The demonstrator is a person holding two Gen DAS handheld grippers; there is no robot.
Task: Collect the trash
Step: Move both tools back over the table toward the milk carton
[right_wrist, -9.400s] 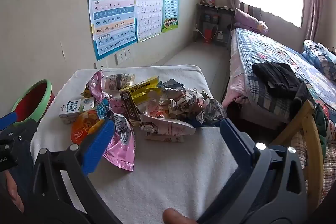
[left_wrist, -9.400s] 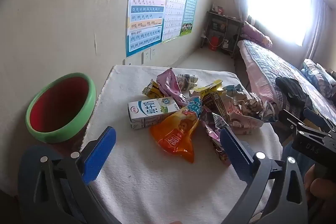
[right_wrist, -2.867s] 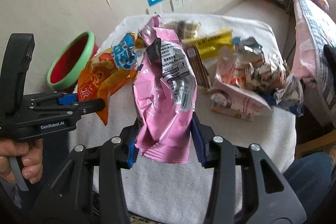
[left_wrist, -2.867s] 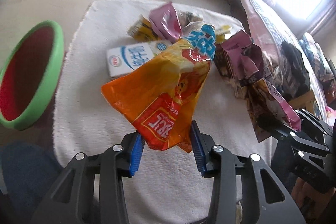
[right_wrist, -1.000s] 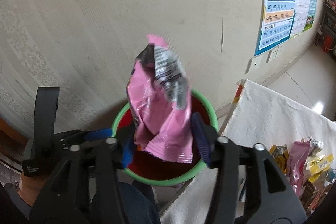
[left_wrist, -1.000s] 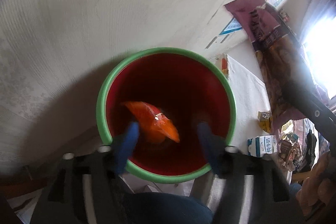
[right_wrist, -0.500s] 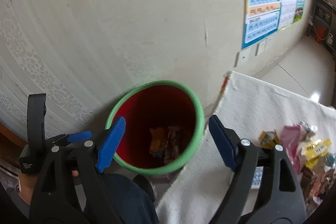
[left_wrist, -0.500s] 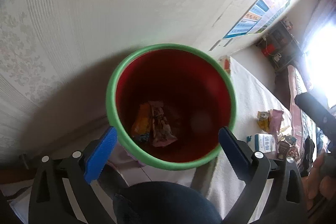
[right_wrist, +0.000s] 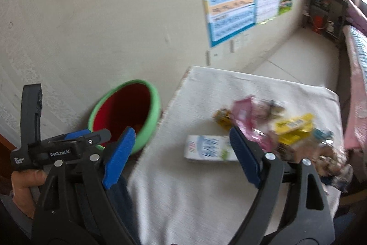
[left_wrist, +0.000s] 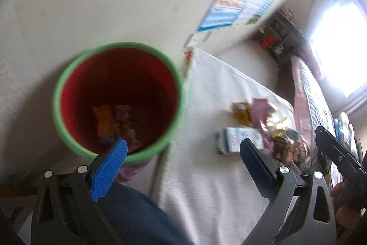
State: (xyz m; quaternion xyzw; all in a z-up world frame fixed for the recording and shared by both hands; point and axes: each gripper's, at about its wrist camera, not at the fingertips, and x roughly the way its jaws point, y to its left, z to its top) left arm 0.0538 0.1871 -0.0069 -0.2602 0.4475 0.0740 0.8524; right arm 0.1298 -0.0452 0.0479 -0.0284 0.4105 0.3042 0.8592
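While claws (left_wrist: 183, 159) gape, wrappers (left_wrist: 114, 123) lie binned

The bin (left_wrist: 118, 98) is standing on the floor by the wall, just off the left edge of the table (left_wrist: 206, 187). Two wrappers (left_wrist: 114, 123) are lying at the bottom of the bin. On the table, the milk carton (right_wrist: 209, 148) is lying nearest the left edge. The pile of wrappers (right_wrist: 286, 128) is sitting past it, toward the right edge and the far side. My leg (left_wrist: 137, 217) is sitting below the bin, by the near left corner of the table.
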